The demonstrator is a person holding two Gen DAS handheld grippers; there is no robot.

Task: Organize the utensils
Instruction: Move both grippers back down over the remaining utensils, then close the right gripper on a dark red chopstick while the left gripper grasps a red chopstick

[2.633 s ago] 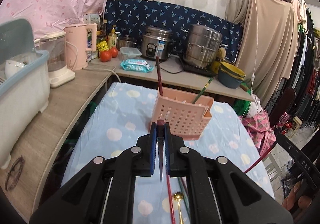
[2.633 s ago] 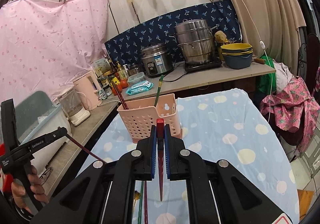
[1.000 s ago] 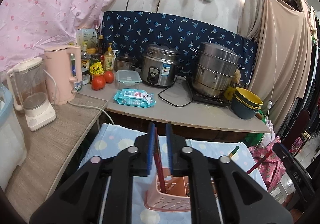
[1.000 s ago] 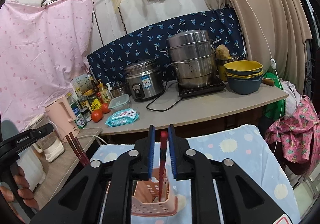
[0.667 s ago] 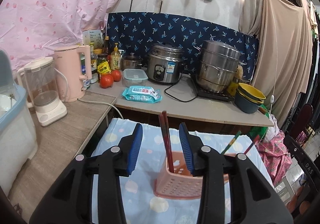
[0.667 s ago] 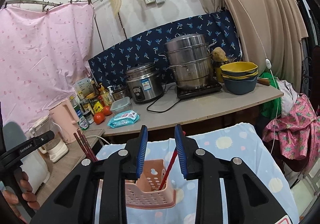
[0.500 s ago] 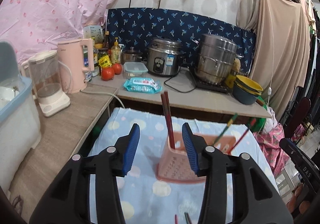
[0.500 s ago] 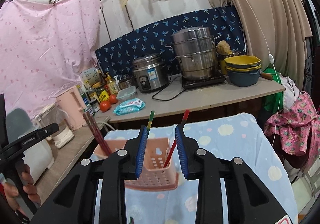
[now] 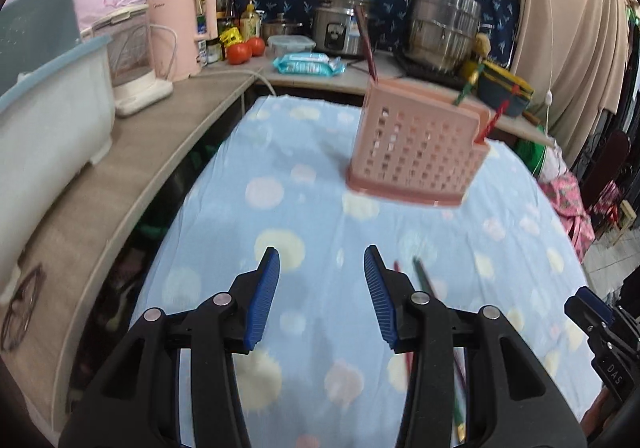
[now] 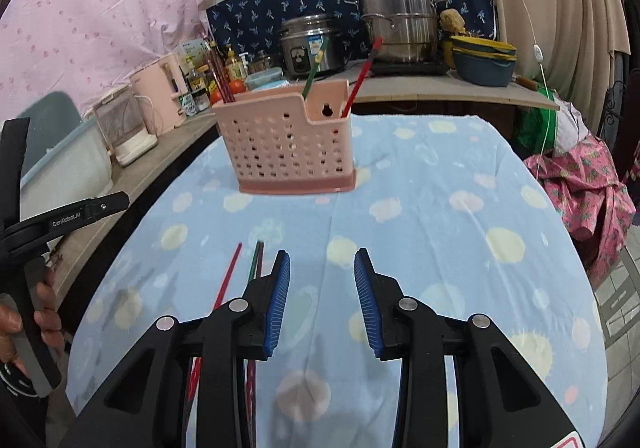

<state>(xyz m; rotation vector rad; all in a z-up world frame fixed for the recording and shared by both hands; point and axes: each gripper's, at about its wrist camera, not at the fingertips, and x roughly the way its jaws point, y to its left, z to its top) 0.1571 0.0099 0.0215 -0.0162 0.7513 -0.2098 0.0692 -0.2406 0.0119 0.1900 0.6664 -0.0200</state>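
Above a table draped in a pale-blue dotted cloth (image 10: 420,207), the left gripper (image 9: 322,292) hangs with jaws parted and empty. The right gripper (image 10: 322,290) is opening, nothing between its blue pads. A perforated pink plastic utensil basket (image 10: 288,139) stands mid-table holding dark-red, green and red chopsticks. Loose chopsticks (image 10: 230,276) lie on the cloth near the grippers. Only the right wrist view shows the person's hand (image 10: 24,324) gripping the left tool's handle.

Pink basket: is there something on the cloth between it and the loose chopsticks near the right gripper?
Nothing visible. Only bare dotted cloth lies between the loose chopsticks and the pink basket. The right gripper is opening, with nothing between its jaws.
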